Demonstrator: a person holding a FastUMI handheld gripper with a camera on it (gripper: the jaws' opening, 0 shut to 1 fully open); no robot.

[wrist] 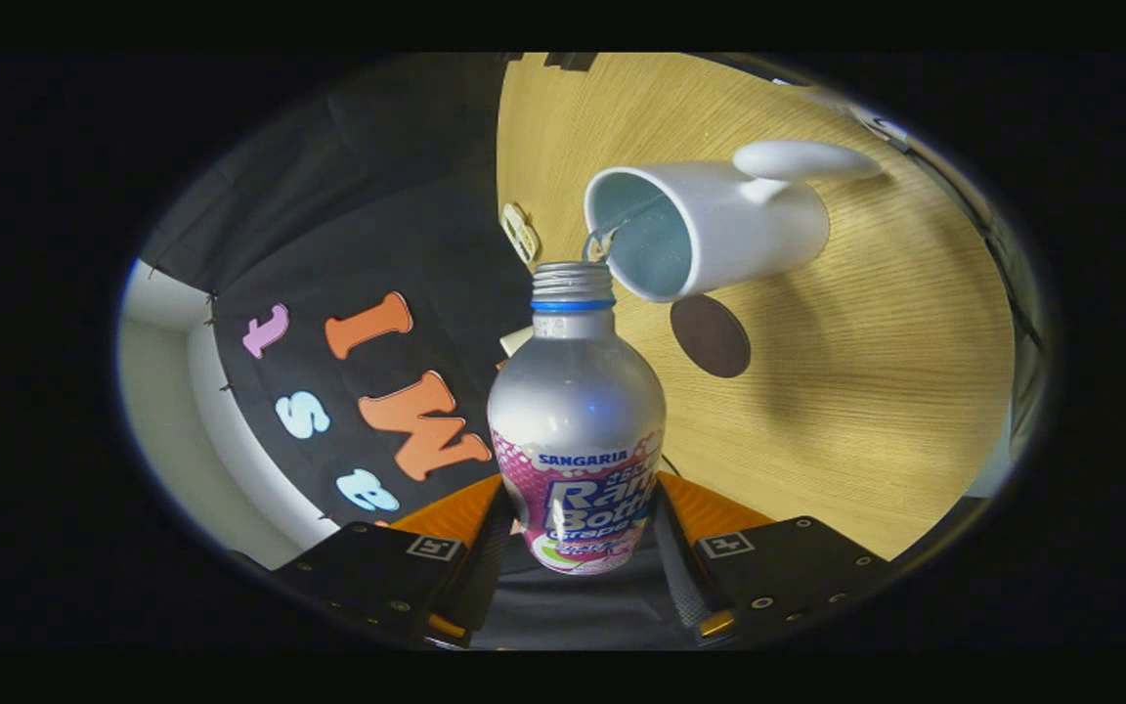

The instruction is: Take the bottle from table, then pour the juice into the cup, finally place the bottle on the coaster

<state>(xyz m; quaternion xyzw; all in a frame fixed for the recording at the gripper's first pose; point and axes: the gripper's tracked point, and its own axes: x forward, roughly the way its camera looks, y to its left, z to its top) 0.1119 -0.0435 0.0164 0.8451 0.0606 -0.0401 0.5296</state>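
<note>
Silver aluminium bottle (577,420) with a pink-and-white label band, a blue neck ring and an open, capless threaded mouth, held between the two fingers of the claw (578,548). The claw is closed to the width of the bottle's lower body, both fingers pressing on the label band from either side. The view is rolled well over relative to the desk, so the bottle is judged to be tipped for pouring. Its mouth lies just short of the rim of the white ceramic cup (710,230), whose pale interior faces the bottle and whose handle (802,158) points away; whether mouth and rim touch cannot be told. No stream of juice can be made out. A round dark brown coaster (711,335) lies on the light wooden desk (866,391), near the cup and beyond the fingers. A small pale object (520,233) sits at the desk's edge. Judged stage: pouring, with placement on the coaster outstanding. Risks: juice spilling onto the desk if the mouth stays outside the rim; the cup being nudged by the bottle's neck; the smooth bottle slipping in the low grip.
</note>
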